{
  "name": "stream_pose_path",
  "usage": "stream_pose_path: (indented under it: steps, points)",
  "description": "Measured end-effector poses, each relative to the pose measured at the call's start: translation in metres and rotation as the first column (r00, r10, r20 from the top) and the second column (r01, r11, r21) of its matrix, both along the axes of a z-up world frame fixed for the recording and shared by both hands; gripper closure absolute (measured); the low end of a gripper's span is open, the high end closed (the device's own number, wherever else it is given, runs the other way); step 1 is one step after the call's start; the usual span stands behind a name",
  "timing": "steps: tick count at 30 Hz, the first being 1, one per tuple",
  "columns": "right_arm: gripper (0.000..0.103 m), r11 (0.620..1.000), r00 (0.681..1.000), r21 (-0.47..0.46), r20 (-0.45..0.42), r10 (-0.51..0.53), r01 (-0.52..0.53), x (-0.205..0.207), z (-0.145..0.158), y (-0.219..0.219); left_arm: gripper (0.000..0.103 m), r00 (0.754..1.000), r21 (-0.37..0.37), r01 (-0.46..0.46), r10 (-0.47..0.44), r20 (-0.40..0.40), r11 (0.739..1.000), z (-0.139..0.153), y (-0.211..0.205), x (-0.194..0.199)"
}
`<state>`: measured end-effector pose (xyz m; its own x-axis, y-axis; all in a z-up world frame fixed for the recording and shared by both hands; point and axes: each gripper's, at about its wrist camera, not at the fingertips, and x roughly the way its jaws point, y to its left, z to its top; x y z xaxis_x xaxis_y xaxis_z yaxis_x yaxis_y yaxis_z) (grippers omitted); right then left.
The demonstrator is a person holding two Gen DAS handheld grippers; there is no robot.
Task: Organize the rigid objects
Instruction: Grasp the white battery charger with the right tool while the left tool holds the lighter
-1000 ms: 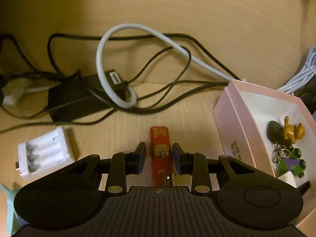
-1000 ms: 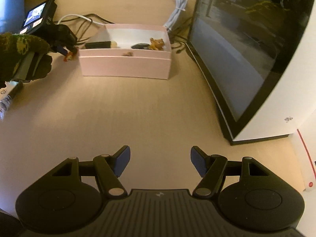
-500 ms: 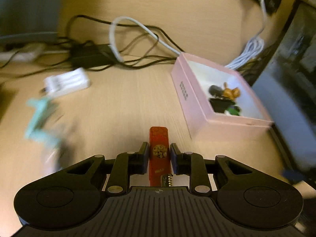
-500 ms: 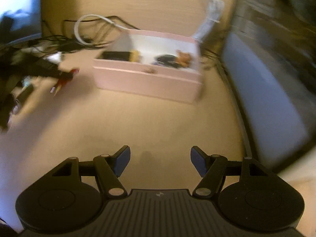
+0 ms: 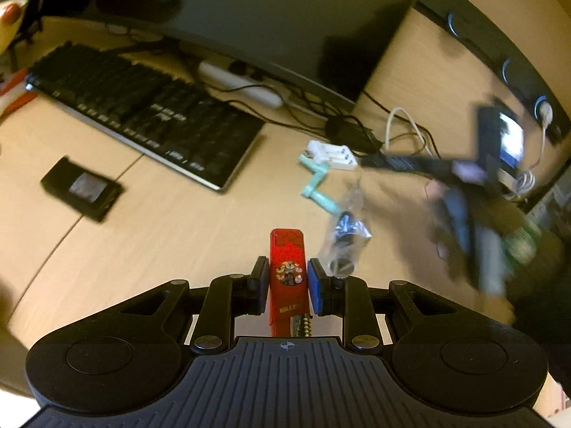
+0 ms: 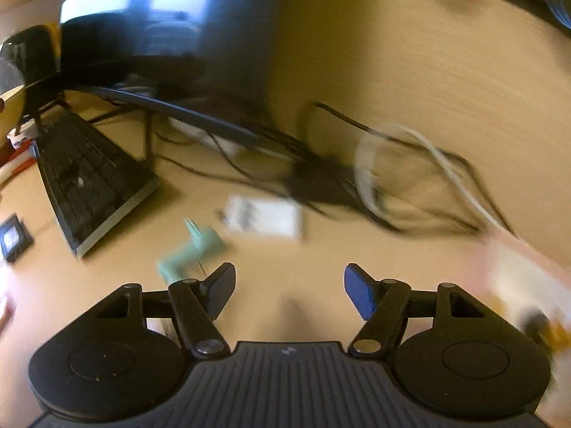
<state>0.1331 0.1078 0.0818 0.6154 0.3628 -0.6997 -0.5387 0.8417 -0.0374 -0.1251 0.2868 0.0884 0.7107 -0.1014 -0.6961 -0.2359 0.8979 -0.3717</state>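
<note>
Left tool [image 5: 287, 280] is clamped on the red clip [image 5: 287, 267], pads pressed to both its sides, long axis running straight out along the fingers, tip pointing away, lifted clear of the bench [image 5: 171, 242]. Right tool [image 6: 289, 290] stands about half open with nothing between its fingers. Ahead of it and to its left lies the mint-green part [image 6: 191, 249], blurred, with the white battery holder [image 6: 264, 215] just beyond. The pink box [image 6: 514, 267] smears past at far right. For the next pick, I'd say the right hand is nearer those loose pieces; the clip needs carrying rightward to the box.
</note>
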Motion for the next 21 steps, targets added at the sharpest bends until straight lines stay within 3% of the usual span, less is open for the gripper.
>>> stream_pose_path:
  steps: [4, 7, 10, 15, 18, 21]
  points:
    - [0.035, 0.995, 0.995, -0.031, 0.015, -0.097, 0.098, 0.047, -0.021, 0.049, 0.077, 0.999, -0.036, 0.032, -0.033, -0.013, 0.999, -0.004, 0.011, -0.008]
    - [0.035, 0.99, 0.989, -0.006, -0.016, -0.144, 0.144, 0.068, -0.035, 0.061, 0.077, 0.997, -0.024, 0.073, -0.073, -0.028, 0.997, -0.008, 0.025, -0.019]
    - [0.034, 0.98, 0.98, -0.02, 0.026, -0.199, 0.199, 0.078, -0.048, 0.069, 0.077, 0.996, 0.014, 0.083, -0.083, -0.032, 0.996, -0.007, 0.04, -0.028]
    - [0.038, 0.991, 0.988, -0.006, -0.074, -0.133, 0.133, 0.072, -0.057, 0.068, 0.077, 0.995, 0.017, 0.1, -0.1, -0.029, 0.995, -0.004, 0.059, -0.024]
    - [0.041, 0.998, 0.994, 0.009, -0.096, -0.06, 0.061, 0.044, -0.055, 0.058, 0.077, 0.988, 0.011, 0.153, -0.153, -0.027, 0.988, -0.006, 0.058, -0.013]
    - [0.044, 1.0, 0.993, -0.005, -0.114, 0.016, -0.017, 0.012, -0.051, 0.045, 0.077, 0.978, -0.043, 0.203, -0.205, -0.031, 0.978, -0.017, 0.053, 0.002]
